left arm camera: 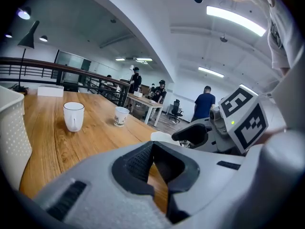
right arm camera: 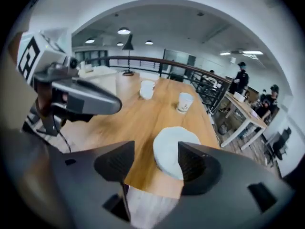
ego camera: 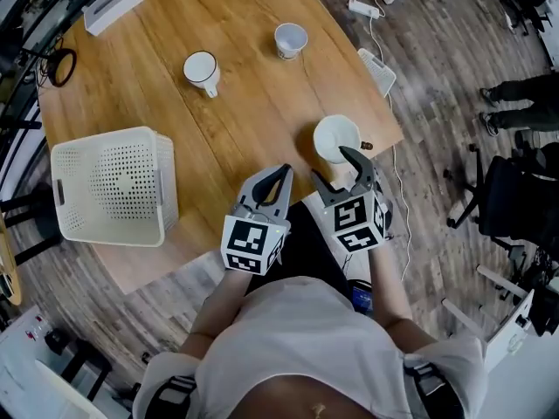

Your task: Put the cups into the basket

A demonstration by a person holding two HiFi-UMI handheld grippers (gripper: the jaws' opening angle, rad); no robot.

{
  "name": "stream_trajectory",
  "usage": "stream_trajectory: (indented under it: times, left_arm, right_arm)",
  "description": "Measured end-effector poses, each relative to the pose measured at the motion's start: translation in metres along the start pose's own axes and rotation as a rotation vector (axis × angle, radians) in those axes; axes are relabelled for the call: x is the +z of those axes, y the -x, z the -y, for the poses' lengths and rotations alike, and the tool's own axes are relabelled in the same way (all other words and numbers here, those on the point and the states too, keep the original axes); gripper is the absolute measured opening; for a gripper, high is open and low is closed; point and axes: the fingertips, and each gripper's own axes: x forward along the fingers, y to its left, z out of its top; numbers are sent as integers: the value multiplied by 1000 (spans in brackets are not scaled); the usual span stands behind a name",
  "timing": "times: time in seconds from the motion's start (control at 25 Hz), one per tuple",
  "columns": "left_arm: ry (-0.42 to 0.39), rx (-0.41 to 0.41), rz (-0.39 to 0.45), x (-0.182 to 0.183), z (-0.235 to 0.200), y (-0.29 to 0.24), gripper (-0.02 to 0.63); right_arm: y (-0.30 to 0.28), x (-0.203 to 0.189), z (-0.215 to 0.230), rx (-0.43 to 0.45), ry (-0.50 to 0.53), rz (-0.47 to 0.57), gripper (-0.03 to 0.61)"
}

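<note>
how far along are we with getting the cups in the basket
Done: nothing, no cup shows in the basket. In hand: the right gripper, jaws open, is lined up on the near white cup, not gripping it. Still to go: that cup, the mug and the paper cup all sit on the table.

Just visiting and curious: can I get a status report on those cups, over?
Left gripper fingers shut, empty. Right gripper fingers open, white cup just ahead, not gripped. Mug and paper cup farther off; basket at left. Nothing blocking.
</note>
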Motion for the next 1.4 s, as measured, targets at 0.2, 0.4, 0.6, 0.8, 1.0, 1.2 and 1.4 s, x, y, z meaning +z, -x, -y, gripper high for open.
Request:
stream_trajectory:
  times: [0.2, 0.4, 0.6, 0.8, 1.0, 1.2, 1.4]
  left_arm:
    - [39, 45, -11, -5, -14, -11, 8]
    - [69, 91, -19, -8, -26, -18, 8]
    - [86, 135, -15, -8, -33, -17, 8]
    - [100, 155, -18, -10, -34, -14, 8]
    - [94, 136, -14, -8, -30, -12, 8]
    - [79, 110, -1, -5, -31, -6, 8]
    - [67, 92, 19, 0, -28, 1, 8]
  right_arm:
    - [-28, -14, -3, 55, 217, -159, 244]
    - [-48, -30, -1, 32, 402, -296, 160]
    - [-63, -46, -3, 75, 480, -411, 147]
    - [-64, -43, -11, 103, 535, -420, 86]
    - [-61, -46, -13, 143, 508, -425, 73]
    - [-56, -50, -13, 137, 536, -414, 58]
    - [-50, -57, -15, 171, 566, -401, 52]
